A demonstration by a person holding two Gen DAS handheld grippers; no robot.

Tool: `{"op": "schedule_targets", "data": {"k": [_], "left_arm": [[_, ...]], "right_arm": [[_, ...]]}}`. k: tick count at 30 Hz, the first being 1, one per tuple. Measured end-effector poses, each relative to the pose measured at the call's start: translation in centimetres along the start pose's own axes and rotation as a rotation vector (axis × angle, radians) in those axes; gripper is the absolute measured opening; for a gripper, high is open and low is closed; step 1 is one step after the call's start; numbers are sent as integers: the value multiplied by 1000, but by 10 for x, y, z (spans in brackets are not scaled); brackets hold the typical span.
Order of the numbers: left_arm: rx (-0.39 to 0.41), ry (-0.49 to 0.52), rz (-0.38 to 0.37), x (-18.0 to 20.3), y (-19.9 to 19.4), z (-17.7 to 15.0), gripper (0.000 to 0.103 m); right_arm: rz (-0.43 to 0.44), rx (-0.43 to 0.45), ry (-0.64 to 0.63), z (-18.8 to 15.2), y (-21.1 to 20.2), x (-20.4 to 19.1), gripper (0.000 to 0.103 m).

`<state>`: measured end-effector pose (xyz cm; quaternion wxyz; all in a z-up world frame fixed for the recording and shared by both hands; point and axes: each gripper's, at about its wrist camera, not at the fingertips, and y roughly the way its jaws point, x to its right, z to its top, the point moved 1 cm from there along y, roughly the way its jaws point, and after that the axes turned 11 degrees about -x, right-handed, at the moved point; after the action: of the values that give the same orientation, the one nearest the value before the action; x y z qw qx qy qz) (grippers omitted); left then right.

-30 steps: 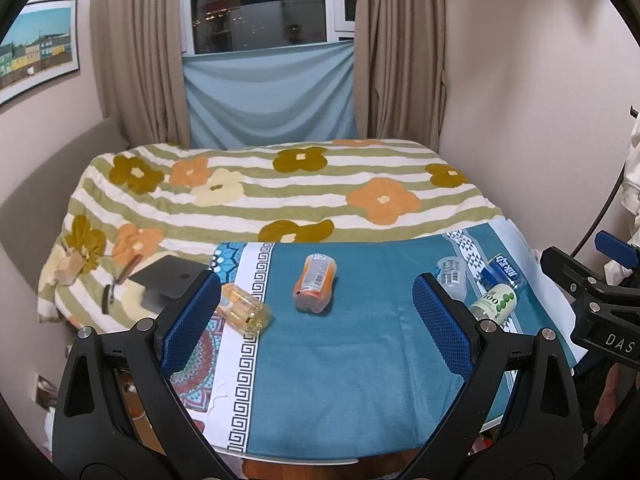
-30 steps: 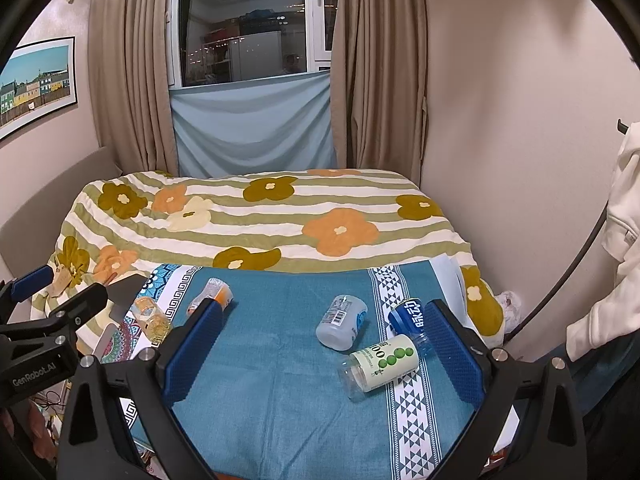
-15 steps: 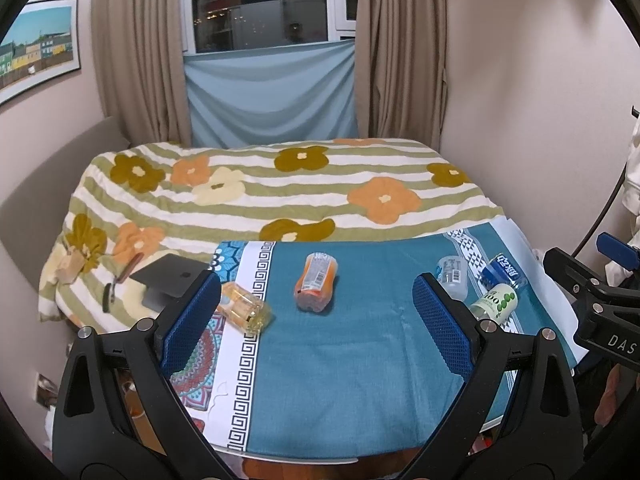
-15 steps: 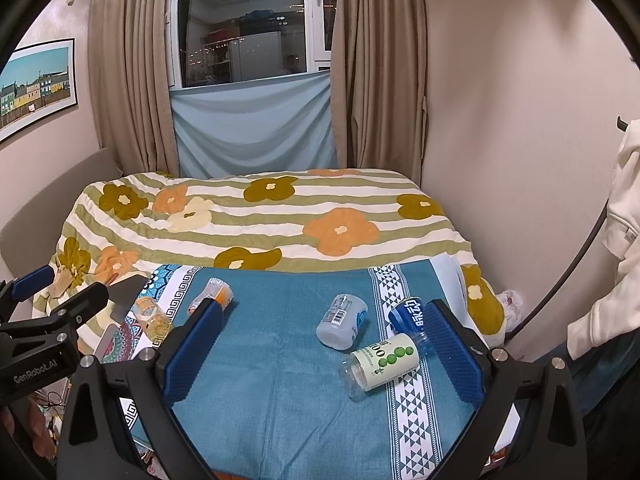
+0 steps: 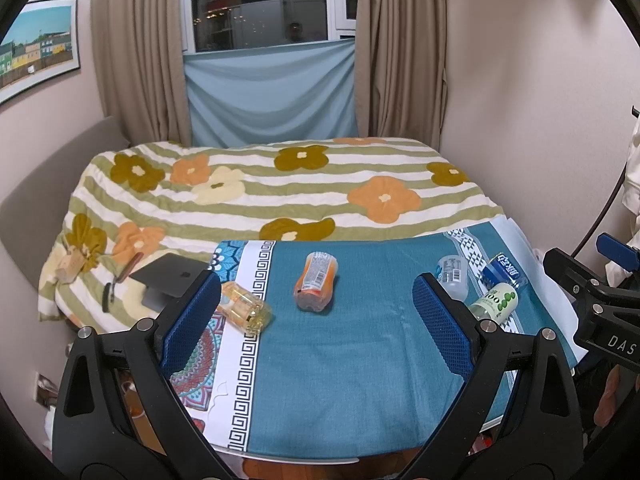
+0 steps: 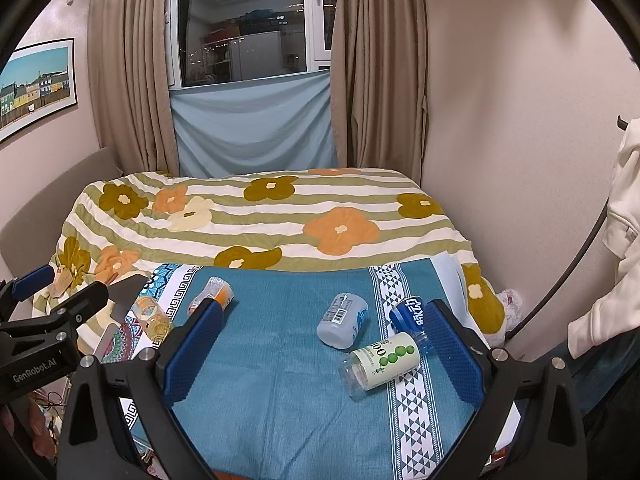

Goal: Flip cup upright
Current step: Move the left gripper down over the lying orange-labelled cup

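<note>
Clear plastic cup with green-dot label (image 6: 380, 360) lies on its side at the right of the teal cloth worktop (image 6: 280, 380), long axis diagonal, mouth pointing near-left. Likely light, thin-walled, slick; best gripped mid-body. Right gripper (image 6: 320, 354) and left gripper (image 5: 318, 322) both spread wide, holding nothing.

A closed laptop (image 5: 170, 276) rests on the floral quilt (image 5: 280, 188).

The tablecloth (image 5: 340, 360) is matt woven teal cloth. On it lie glossy clear-plastic cups: an orange-labelled cup (image 5: 316, 280), a yellow cup (image 5: 242, 308) and a green-dotted cup (image 6: 380, 360). The gripper pads (image 5: 192, 320) look like rough textured blue rubber, perhaps.
</note>
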<state>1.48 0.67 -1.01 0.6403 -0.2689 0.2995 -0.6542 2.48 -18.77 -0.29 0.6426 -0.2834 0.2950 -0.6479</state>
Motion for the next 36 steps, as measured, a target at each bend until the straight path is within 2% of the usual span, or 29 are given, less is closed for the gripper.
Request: {"op": "schedule_targets", "data": {"k": [10, 18, 29, 36], "left_arm": [[-27, 6, -7, -4, 7, 3, 102], [-101, 30, -11, -7, 34, 18, 102], [-257, 119, -39, -7, 128, 39, 102], [-371, 182, -61, -7, 197, 47, 102]], "right_arm": [[3, -7, 2, 0, 0, 0, 100], [6, -67, 17, 7, 19, -8, 100], [-18, -161, 21, -2, 82, -18, 100], [4, -204, 32, -10, 128, -17, 100]]}}
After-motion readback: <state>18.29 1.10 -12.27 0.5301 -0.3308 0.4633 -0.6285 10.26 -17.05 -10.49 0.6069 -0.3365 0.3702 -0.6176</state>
